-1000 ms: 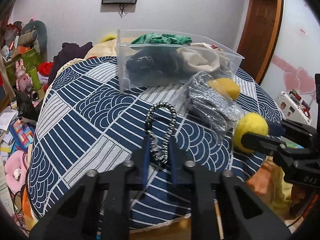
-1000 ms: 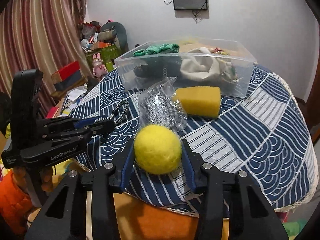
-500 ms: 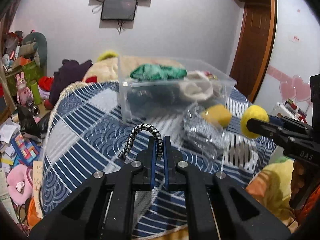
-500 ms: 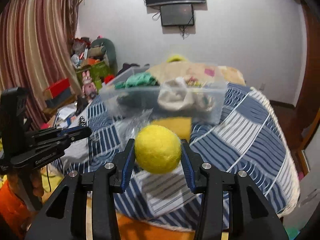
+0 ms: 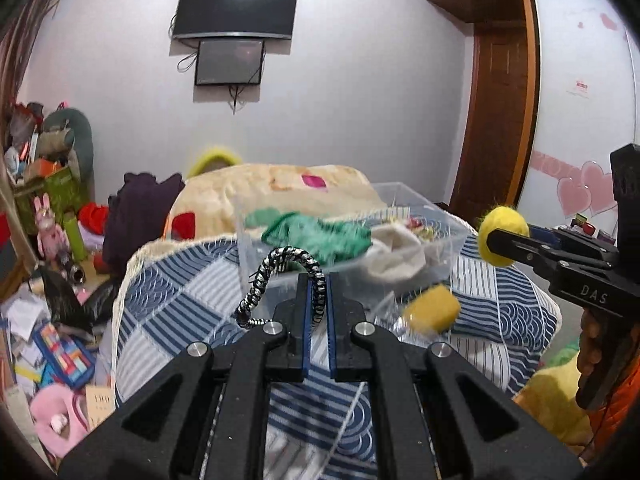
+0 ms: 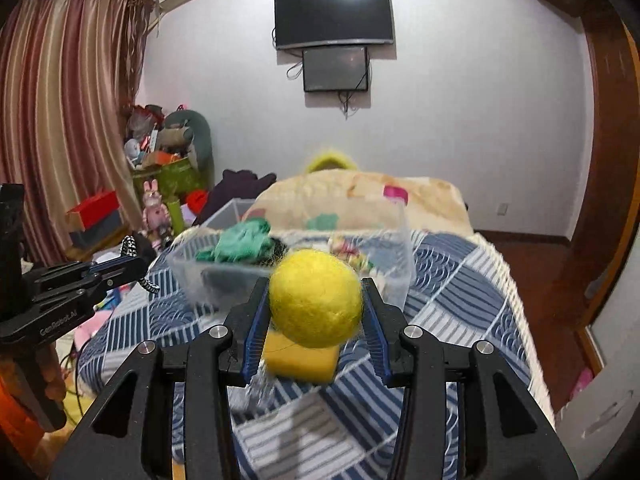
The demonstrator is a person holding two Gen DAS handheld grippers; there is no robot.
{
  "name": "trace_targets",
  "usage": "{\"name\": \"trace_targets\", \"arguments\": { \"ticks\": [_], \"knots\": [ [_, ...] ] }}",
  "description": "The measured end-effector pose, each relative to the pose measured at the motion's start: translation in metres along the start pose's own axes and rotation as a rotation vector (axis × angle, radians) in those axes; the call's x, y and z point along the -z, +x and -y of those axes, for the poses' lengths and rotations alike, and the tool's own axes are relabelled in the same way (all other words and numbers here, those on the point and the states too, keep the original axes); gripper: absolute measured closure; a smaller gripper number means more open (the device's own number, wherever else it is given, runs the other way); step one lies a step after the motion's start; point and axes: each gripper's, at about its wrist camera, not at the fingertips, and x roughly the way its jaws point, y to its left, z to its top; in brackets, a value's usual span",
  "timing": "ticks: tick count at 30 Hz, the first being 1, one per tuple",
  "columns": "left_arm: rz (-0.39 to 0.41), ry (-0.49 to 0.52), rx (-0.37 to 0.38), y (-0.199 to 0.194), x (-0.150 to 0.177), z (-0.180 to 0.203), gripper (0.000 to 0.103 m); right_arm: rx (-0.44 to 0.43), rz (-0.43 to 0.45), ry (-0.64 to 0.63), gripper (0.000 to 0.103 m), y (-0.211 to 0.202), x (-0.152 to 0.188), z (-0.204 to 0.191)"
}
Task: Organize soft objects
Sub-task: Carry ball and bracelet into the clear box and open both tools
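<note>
Left claw [image 5: 318,308] pinches a black-and-white braided cord [image 5: 280,276]; right claw [image 6: 316,312] grips a fuzzy yellow felt ball [image 6: 316,298], both raised before the clear plastic bin [image 5: 440,236]

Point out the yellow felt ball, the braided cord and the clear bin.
yellow felt ball [image 6: 316,298], right wrist view, front face.
braided cord [image 5: 296,258], left wrist view, top of loop.
clear bin [image 5: 436,222], left wrist view, right wall.

Fuzzy felt ball [image 6: 316,298], clear plastic bin [image 5: 448,236]
</note>
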Motion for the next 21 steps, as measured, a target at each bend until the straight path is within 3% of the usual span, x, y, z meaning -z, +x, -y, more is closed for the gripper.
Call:
{"name": "trace_targets", "arguments": {
  "ticks": [12,15,21],
  "knots": [
    [-0.028,-0.046,0.062,0.049,-0.040,-0.012,0.098,0.000,0.013,0.011,0.063,0.039,-0.031,0.002],
    [-0.067,-0.084,0.103,0.066,-0.044,-0.019,0.098,-0.025,-0.013,0.021,0.063,0.052,-0.034,0.000],
    [-0.110,-0.082,0.107,0.090,-0.042,-0.020,0.098,-0.061,-0.083,0.022,0.063,0.081,-0.029,-0.001]
  ]
}}
